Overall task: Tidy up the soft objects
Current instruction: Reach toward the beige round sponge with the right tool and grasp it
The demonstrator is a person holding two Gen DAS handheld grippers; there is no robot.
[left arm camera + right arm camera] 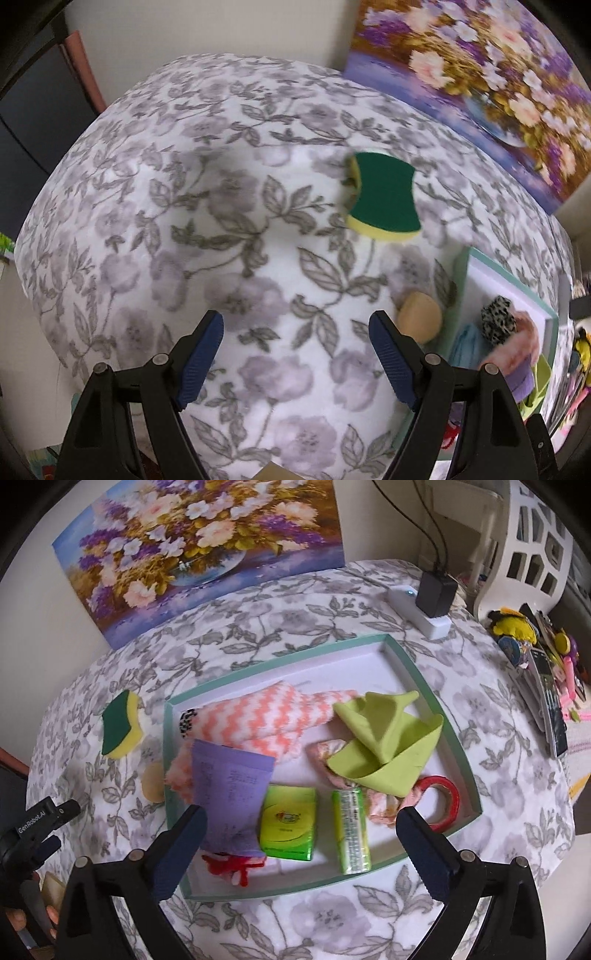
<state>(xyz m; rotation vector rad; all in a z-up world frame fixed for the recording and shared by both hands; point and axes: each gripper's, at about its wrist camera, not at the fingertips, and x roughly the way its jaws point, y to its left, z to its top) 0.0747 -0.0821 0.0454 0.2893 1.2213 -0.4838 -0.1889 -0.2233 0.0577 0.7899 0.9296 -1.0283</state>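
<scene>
1. Hovering over the floral-print grey-and-white cloth-covered bench, the left gripper with blue-padded fingers spread wide, released, grasping nothing.
2. Lying flat on the cloth at 1 o'clock from the left gripper, well apart from it, a green-topped yellow foam sponge.
3. Sitting at 3 o'clock of the left gripper, just beside the outer wall of the shallow teal-rimmed white tray, a round tan foam puff.
4. Hanging above the near edge of that tray, the right gripper likewise parted wide, released, empty.
5. Resting inside the tray at 12 o'clock from the right gripper, a rolled pink-and-white zigzag fleece towel, with a black-and-white spotted fabric piece at its 9 o'clock end.
6. Lying crumpled at 1 o'clock, a lime-green cloth, overlapping a pink patterned fabric.
7. Lying toward 11 o'clock, a purple flat pouch, with red yarn at its near end.
8. Lying close ahead, a green tissue pack and a green narrow tissue pack, side by side but apart.
9. Sitting at 3 o'clock in the tray corner, a red tape roll.
10. Leaning against the wall at 11 o'clock, a flower painting on canvas.
11. Resting outside the tray at 10 o'clock, the same sponge and puff.
</scene>
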